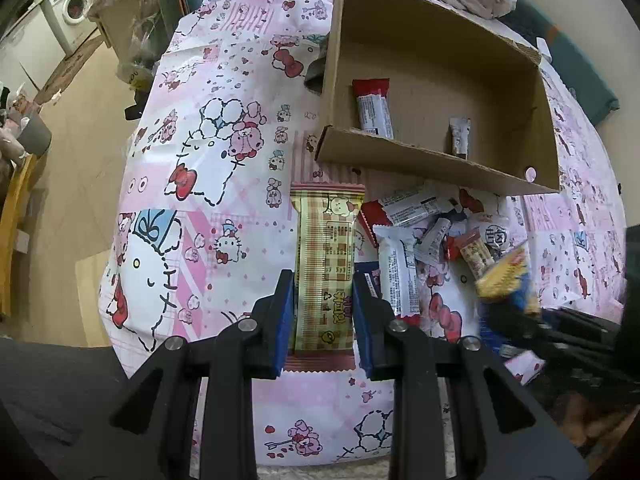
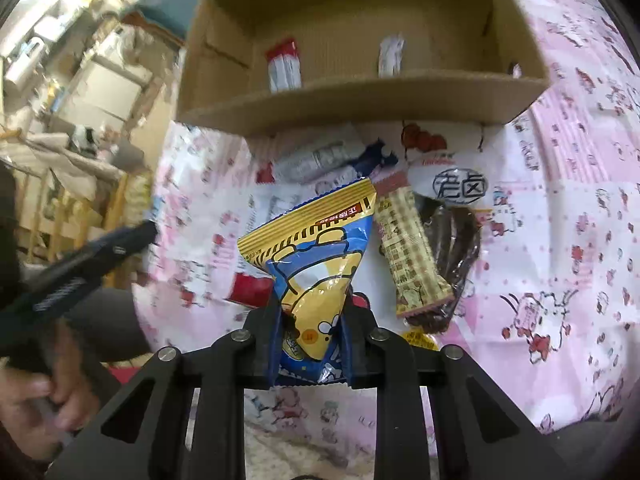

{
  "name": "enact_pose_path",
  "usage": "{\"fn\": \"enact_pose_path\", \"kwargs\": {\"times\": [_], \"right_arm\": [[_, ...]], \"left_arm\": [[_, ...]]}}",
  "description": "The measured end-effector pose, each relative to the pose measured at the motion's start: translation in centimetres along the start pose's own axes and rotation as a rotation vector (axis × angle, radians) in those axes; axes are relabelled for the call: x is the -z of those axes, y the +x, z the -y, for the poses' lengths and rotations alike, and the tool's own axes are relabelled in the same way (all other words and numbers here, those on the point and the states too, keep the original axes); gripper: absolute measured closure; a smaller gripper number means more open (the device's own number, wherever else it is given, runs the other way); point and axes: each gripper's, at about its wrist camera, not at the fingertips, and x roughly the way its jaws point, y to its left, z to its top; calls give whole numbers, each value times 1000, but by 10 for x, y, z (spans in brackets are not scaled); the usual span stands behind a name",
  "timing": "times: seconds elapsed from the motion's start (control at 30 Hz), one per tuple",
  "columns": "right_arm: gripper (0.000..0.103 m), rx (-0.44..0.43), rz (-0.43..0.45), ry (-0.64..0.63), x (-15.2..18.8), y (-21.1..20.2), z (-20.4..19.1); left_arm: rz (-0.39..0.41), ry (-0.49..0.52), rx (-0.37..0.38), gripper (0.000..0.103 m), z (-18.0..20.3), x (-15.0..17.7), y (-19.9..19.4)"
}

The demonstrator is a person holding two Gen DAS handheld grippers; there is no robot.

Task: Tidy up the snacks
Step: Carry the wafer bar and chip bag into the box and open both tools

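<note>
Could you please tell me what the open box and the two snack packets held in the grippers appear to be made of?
Box: matte brown corrugated cardboard, judging by its raw cut edges.
Beige plaid bar packet in the left gripper: probably printed plastic film with crimped, serrated ends.
Blue-yellow packet in the right gripper: glossy, creased plastic film, likely.

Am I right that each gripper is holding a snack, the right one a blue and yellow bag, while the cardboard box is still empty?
Not quite: the cardboard box is not empty. The left wrist view shows a red-ended bar and a small grey packet lying inside. The rest holds: the left gripper clamps a beige plaid bar, and the right gripper clamps the blue and yellow bag.
</note>
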Motion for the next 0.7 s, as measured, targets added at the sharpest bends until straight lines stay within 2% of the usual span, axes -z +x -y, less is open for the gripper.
{"fn": "enact_pose_path", "kwargs": {"times": [0.1, 0.2, 0.27, 0.33, 0.47, 0.57, 0.7], "right_arm": [[79, 43, 129, -34, -4, -34, 1], [79, -1, 251, -36, -14, -66, 2], [79, -16, 310, -42, -22, -83, 4], [79, -25, 355, -36, -33, -89, 6], [79, -36, 404, -3, -61, -91, 17], [79, -5, 434, 2, -81, -88, 24], [79, 15, 435, 31, -98, -82, 40]], "left_arm": [[-13, -4, 35, 79, 1, -2, -3], [-16, -9, 85, 79, 5, -10, -13], [19, -9, 112, 79, 10, -22, -27], [77, 23, 103, 79, 19, -37, -43], [163, 86, 64, 79, 35, -69, -59], [172, 112, 64, 79, 44, -94, -57], [188, 154, 27, 79, 56, -118, -48]]}}
